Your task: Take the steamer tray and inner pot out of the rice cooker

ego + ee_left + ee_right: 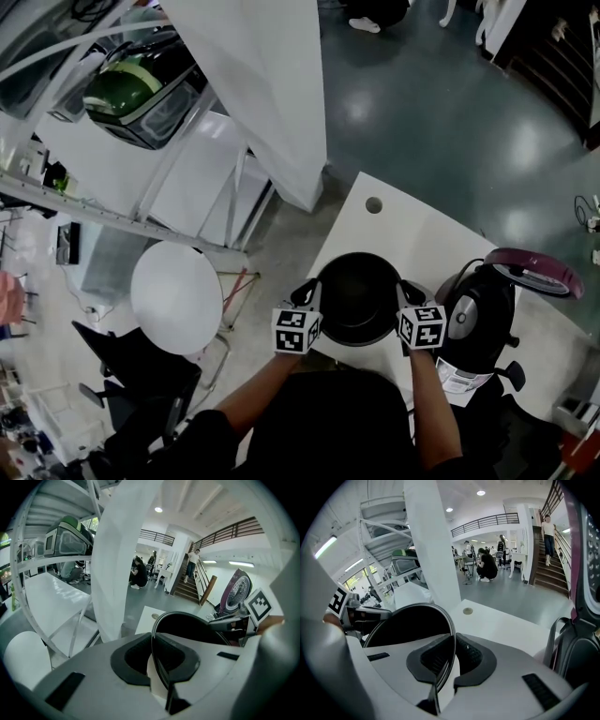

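Head view: the round black metal inner pot (358, 298) is out at the white worktop's (412, 234) near edge, just left of the dark open-lidded rice cooker (483, 319).
Left gripper view: your left gripper (153, 660) pinches its rim.
Right gripper view: your right gripper (447, 660) clamps the opposite rim.

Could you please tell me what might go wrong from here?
The left gripper and right gripper each pinch only the thin rim of the inner pot, so it could slip or tip. The pot is near the edge of the table; set down there, it might overhang. The rice cooker stands close beside the right gripper and could be bumped.
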Demonstrator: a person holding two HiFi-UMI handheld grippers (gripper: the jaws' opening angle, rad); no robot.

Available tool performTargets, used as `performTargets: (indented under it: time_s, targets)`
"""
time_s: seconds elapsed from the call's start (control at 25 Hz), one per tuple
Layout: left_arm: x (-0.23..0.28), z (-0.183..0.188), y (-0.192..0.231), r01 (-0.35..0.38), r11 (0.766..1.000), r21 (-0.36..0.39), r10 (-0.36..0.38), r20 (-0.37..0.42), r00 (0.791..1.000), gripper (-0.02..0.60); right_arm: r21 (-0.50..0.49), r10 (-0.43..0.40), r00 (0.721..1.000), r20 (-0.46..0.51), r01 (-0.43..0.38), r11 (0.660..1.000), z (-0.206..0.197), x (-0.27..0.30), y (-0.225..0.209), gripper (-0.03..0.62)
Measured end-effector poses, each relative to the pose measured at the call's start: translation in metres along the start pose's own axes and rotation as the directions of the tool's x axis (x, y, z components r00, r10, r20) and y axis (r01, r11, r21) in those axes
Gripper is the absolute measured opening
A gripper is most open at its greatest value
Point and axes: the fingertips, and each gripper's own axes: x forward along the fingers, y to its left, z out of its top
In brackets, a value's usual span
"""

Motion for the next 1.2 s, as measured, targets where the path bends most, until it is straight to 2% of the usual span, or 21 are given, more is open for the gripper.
performTargets:
  time_s: [0.28,0.72,0.92,1.08,1.2]
  targets:
    - [0.011,-0.001,0.008,-0.007,1.0,0.0,0.007,-0.027,1.0,0.025,0.019,0.028,0.999,-0.046,-0.027,0.999,-0.007,0.019,-0.002,0.023]
    - [0.027,-0.019,0.008,-0.004,1.0,0.009,0.005,-0.083,0.997,0.025,0.005,0.005,0.997,-0.082,-0.005,1.0,-0.021,0.028,-0.011,0.023]
    - [0.039,-0.021,0.01,0.006,0.996,0.089,0.003,-0.099,0.995,0.028,0.01,0.004,0.996,-0.094,-0.003,1.0,-0.023,0.036,-0.013,0.023]
    - [0.04,-0.019,0.011,0.026,0.996,0.082,-0.02,-0.075,0.997,0.028,0.048,0.049,0.995,-0.088,-0.045,0.998,-0.024,0.037,-0.013,0.023]
    - [0.041,-0.024,0.012,0.025,0.994,0.109,-0.016,-0.083,0.996,0.028,0.064,0.061,0.992,-0.106,-0.055,0.996,-0.026,0.036,-0.013,0.023]
